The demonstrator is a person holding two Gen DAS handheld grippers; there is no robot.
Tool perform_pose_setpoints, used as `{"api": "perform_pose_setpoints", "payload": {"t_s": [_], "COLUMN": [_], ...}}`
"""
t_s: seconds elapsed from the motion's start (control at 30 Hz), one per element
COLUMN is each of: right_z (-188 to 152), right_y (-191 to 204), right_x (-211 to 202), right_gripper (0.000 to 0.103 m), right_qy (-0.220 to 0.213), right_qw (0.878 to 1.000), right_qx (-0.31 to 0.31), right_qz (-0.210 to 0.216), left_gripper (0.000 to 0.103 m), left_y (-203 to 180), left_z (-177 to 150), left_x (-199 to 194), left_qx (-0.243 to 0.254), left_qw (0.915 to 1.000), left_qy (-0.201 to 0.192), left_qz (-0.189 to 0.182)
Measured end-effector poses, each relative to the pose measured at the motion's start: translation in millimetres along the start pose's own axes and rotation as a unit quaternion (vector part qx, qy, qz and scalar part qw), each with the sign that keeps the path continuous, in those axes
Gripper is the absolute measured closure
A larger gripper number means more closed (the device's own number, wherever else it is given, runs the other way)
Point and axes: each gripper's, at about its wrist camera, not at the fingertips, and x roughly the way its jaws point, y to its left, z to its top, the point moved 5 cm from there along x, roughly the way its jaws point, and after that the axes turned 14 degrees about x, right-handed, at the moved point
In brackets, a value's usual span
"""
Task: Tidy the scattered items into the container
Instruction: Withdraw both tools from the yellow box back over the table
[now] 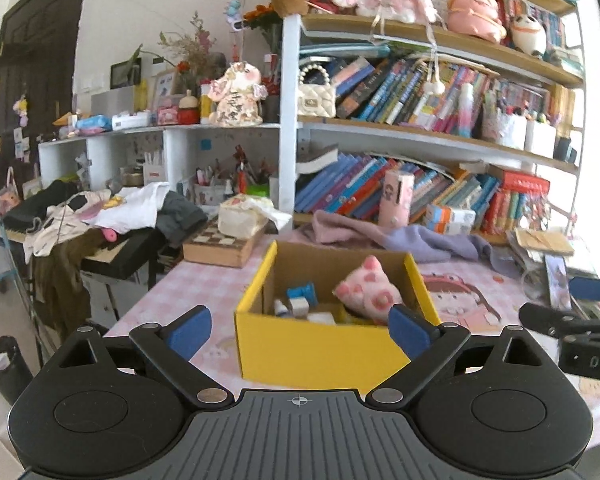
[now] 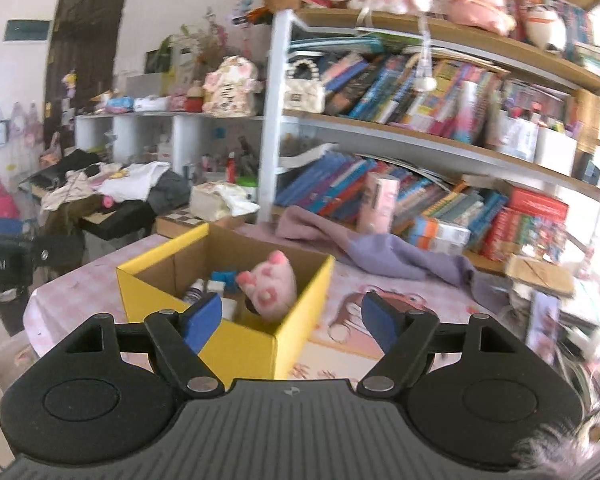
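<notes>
- Left gripper [image 1: 300, 330] and right gripper [image 2: 292, 320]: both jaws spread apart, holding nothing
- Yellow box [image 1: 316, 348] on the pink table [image 1: 204, 280], pink plush pig [image 1: 368, 290] inside
- Purple cloth [image 1: 412, 240] and bookshelf [image 1: 420, 128] behind it

The left gripper [image 1: 300, 330] is level, its two blue-padded fingers [image 1: 191, 330] spread wide with nothing between them. The right gripper [image 2: 290, 320] is likewise wide apart and holds nothing, its blue pads [image 2: 380, 322] angled outward, side by side with the left.
</notes>
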Motion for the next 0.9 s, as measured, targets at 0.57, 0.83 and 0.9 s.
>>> {"api": "perform_pose_setpoints", "payload": {"t_s": [0.57,0.83,0.9], "right_z": [-60.9,-73.8,-78.1], "right_y": [-46.2,-61.8,-64.2], "right_x": [-76.9,-94.9,-97.8], "right_gripper": [0.024,0.015,0.014], "right_qy": [0.011,0.021,0.027], "right_qw": [0.995,0.991,0.99], "right_qx": [0.041,0.066,0.072], "right_qz": [-0.092,-0.113,-0.116], "left_gripper": [0.001,0.001,0.001], "left_y": [-48.3,-71.3,-76.6], "left_z": [-26.0,-36.8,-40.5], "left_x": [-30.0,-36.1,-37.3], "left_qx": [0.054,0.06,0.068], "left_qw": [0.9983,0.9974,0.9969], "left_qy": [0.005,0.016,0.02], "left_qz": [-0.023,-0.035,-0.035]}}
